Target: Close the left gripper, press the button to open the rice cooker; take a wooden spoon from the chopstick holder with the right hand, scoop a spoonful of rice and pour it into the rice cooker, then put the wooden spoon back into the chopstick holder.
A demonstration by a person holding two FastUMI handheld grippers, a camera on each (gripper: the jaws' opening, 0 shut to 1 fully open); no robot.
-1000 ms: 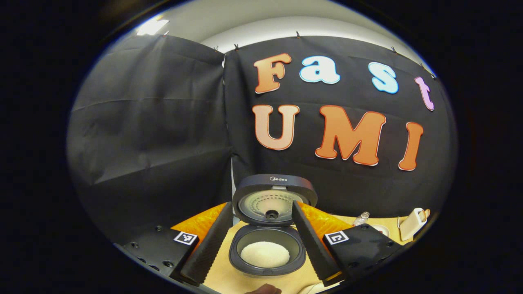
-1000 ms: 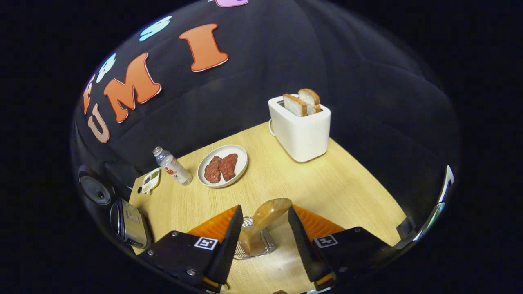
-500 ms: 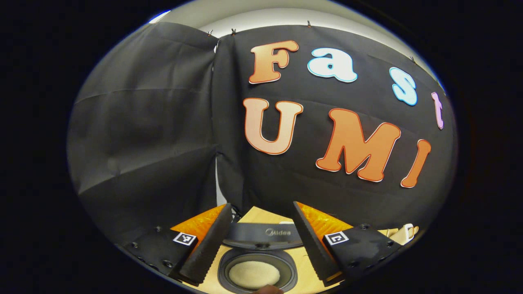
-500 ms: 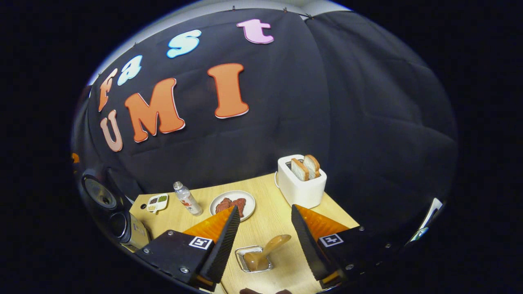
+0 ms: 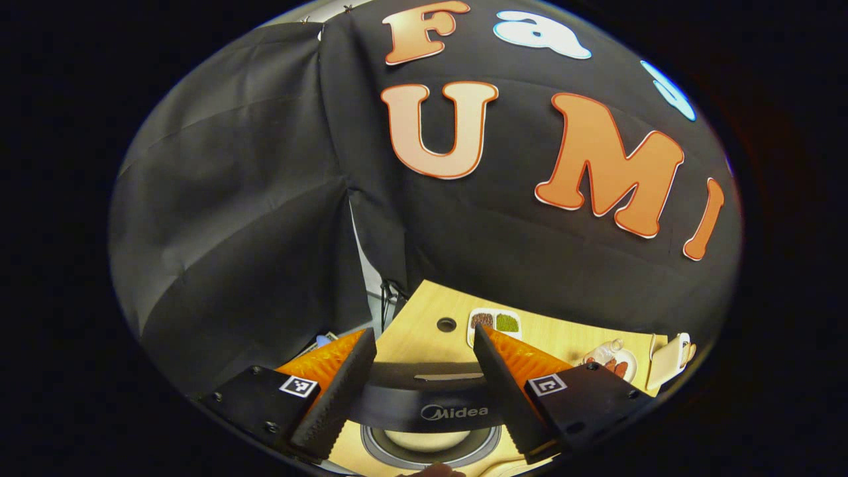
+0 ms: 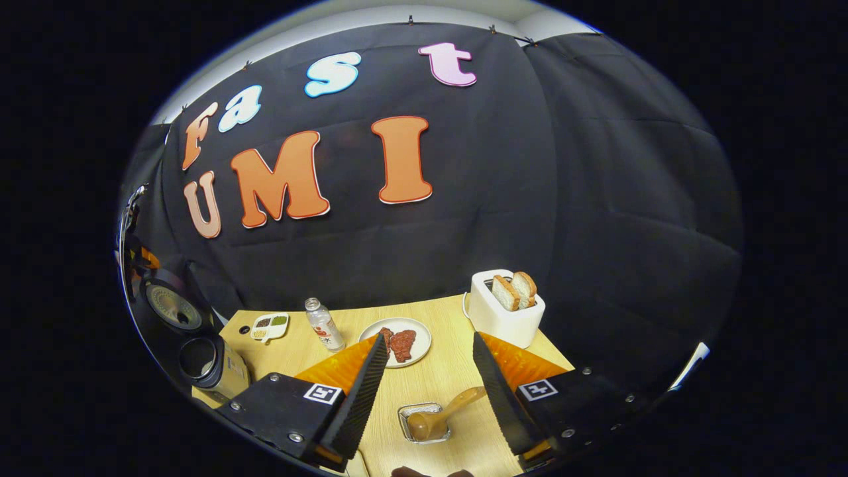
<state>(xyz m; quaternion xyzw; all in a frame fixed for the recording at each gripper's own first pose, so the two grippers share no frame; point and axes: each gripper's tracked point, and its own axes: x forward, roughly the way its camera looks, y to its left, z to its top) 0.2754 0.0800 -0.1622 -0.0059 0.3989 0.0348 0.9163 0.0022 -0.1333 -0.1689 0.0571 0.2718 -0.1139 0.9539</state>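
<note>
My right tongs (image 6: pixel 424 391) hang released, just above the wooden spoon (image 6: pixel 440 414); its handle slants up-right from the chopstick holder (image 6: pixel 425 424).

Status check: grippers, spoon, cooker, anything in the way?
Left gripper and right gripper open, empty. Wooden spoon sits in the chopstick holder. Rice cooker lid up, rice inside. Nothing in the way.
</note>
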